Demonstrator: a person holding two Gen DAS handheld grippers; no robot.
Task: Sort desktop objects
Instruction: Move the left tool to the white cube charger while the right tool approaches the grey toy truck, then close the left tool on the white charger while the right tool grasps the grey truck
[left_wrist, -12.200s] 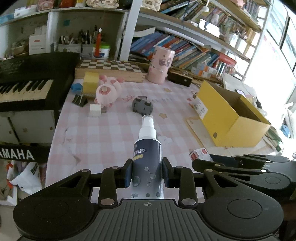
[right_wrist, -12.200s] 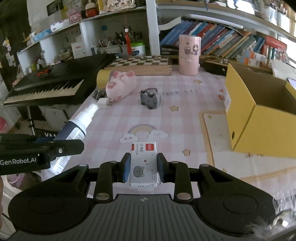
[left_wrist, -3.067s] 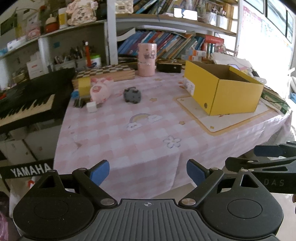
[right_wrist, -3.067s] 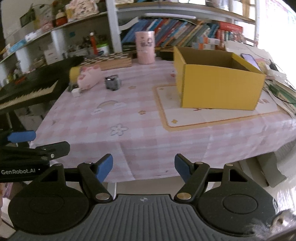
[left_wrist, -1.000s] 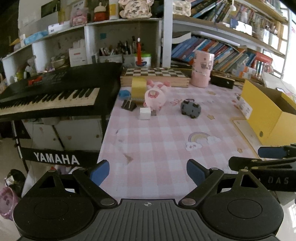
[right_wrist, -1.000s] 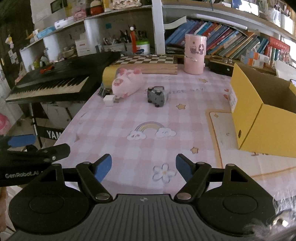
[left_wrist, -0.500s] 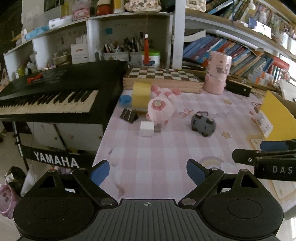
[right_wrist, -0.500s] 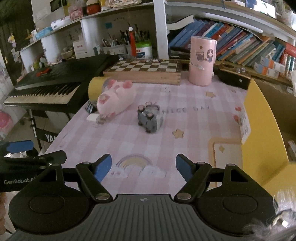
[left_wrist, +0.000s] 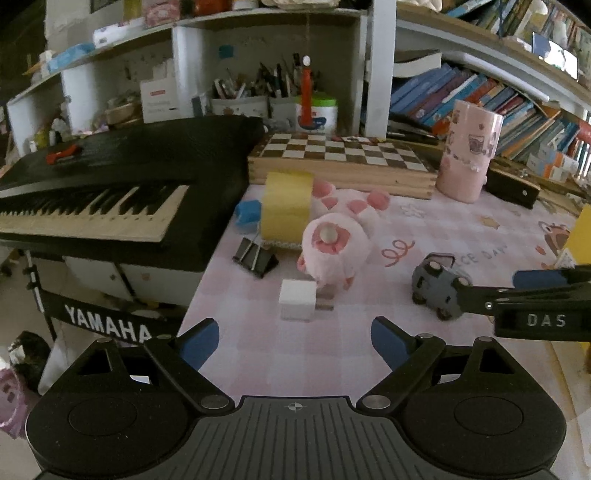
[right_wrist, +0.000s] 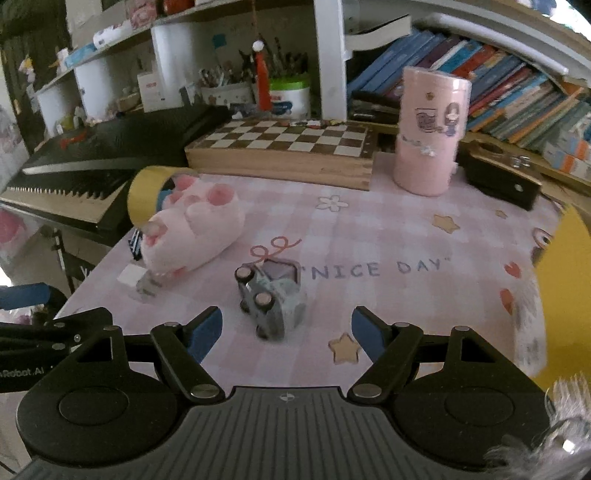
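Note:
On the pink checked tablecloth lie a white cube (left_wrist: 297, 300), a pink plush pig (left_wrist: 338, 236), a black binder clip (left_wrist: 255, 255), a yellow tape roll (left_wrist: 286, 209) and a small grey toy car (left_wrist: 437, 284). My left gripper (left_wrist: 294, 342) is open and empty, its blue pads just short of the white cube. In the right wrist view the toy car (right_wrist: 271, 300) lies on its side straight ahead of my right gripper (right_wrist: 286, 331), which is open and empty. The plush pig (right_wrist: 192, 230) lies to its left. The right gripper's fingers (left_wrist: 532, 295) cross the left wrist view beside the car.
A black keyboard (left_wrist: 110, 192) borders the table's left edge. A chessboard box (right_wrist: 284, 147), a pink cylinder (right_wrist: 428, 136) and a black case (right_wrist: 498, 177) stand at the back below crowded bookshelves. The yellow box's wall (right_wrist: 565, 295) rises at the right.
Both grippers have moved forward over the table toward the objects. The cube and pig loom larger in the left view, the toy car in the right. Both pairs of jaws stay open and empty.

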